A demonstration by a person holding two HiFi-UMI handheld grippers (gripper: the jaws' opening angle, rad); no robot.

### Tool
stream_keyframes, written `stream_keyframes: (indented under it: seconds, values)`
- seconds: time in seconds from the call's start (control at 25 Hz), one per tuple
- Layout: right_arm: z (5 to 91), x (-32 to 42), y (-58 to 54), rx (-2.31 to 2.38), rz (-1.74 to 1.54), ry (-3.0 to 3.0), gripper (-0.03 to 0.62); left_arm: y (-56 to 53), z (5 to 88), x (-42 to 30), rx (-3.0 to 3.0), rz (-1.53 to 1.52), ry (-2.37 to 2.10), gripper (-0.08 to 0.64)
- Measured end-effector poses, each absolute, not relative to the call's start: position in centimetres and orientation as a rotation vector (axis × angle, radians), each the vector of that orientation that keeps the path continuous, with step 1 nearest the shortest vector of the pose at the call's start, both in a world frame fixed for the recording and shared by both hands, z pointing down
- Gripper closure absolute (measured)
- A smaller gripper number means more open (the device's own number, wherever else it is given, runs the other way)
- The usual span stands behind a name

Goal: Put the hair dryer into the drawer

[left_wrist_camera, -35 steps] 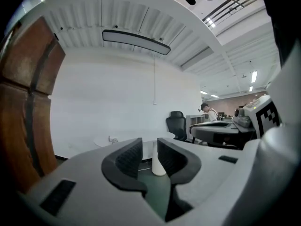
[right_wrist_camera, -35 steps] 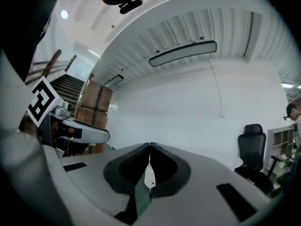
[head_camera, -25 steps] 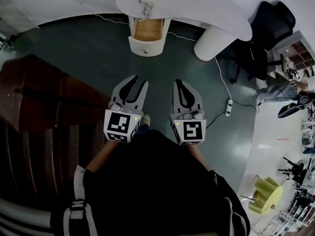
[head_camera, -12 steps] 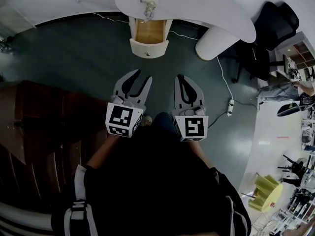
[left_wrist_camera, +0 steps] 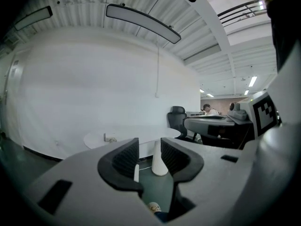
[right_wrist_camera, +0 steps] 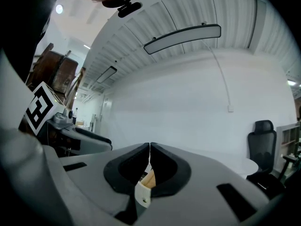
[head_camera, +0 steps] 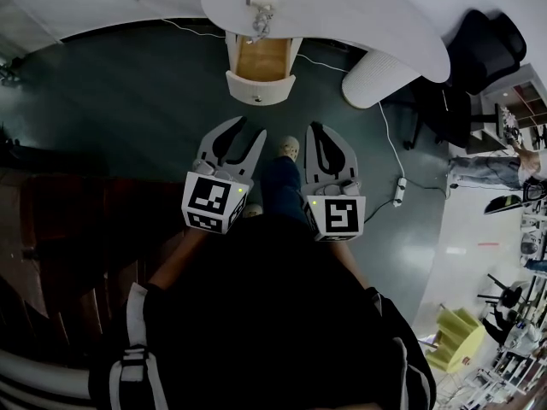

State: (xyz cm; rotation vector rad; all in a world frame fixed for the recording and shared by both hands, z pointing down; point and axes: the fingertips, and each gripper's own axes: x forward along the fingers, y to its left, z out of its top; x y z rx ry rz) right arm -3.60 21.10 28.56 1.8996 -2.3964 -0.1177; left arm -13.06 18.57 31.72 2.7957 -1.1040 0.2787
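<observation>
Jaws on the left gripper stand apart, having just been opening, with nothing between them; the right gripper is clenched empty. The hair dryer lies on the far white table, above the open drawer, whose bare wooden bottom shows.

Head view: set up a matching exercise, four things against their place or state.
Things:
1. hair dryer
2. drawer
3. left gripper
4. right gripper

Place or state:
A. jaws together
B. on the table
C. jaws apart, nothing between
D. pulled open, below the table's edge

Pairs: 1-B, 2-D, 3-C, 4-A.

Note: the left gripper's jaws have just been opening, with nothing between them.
</observation>
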Motion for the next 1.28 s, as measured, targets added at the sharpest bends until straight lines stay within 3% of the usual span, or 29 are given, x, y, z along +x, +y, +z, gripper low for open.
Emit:
stream_keyframes:
  seconds: [1.28]
  values:
    - [31.7,7.9,-12.9,1.410,-0.002,-2.547,0.566,-13.0,33.8,-2.1,2.527,0.370,-1.451,0.413]
